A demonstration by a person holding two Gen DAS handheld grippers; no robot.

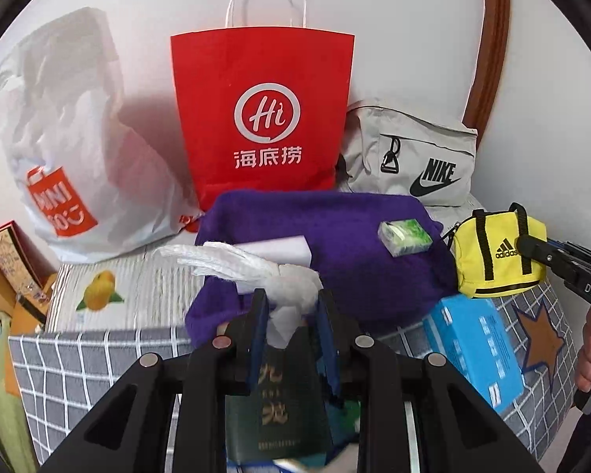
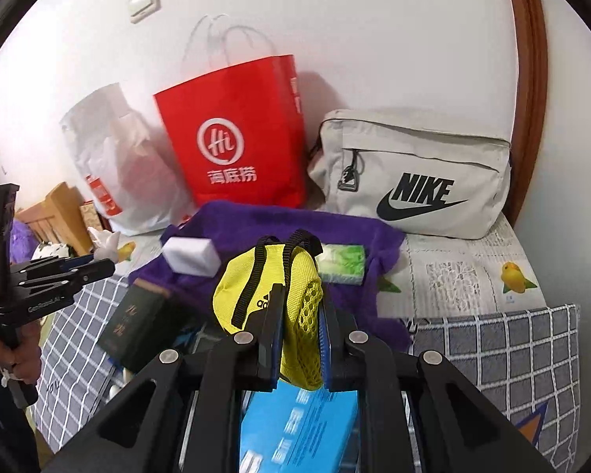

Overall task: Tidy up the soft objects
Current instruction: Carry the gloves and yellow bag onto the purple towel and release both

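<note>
My left gripper (image 1: pixel 289 311) is shut on a white tissue (image 1: pixel 256 268) that sticks out of a dark green tissue pack (image 1: pixel 275 402), lifted above the purple towel (image 1: pixel 335 244). My right gripper (image 2: pixel 301 315) is shut on a small yellow Adidas pouch (image 2: pixel 264 295), held above a blue box (image 2: pixel 295 425). The pouch also shows in the left wrist view (image 1: pixel 496 252). On the towel lie a green tissue packet (image 1: pixel 404 236) and a white sponge block (image 2: pixel 191 256).
A red paper bag (image 1: pixel 262 114), a white Miniso plastic bag (image 1: pixel 71 138) and a grey Nike bag (image 1: pixel 413 157) stand against the wall. A grey checked cloth (image 2: pixel 500 351) covers the front of the bed. Wooden furniture (image 1: pixel 4 268) stands at the left.
</note>
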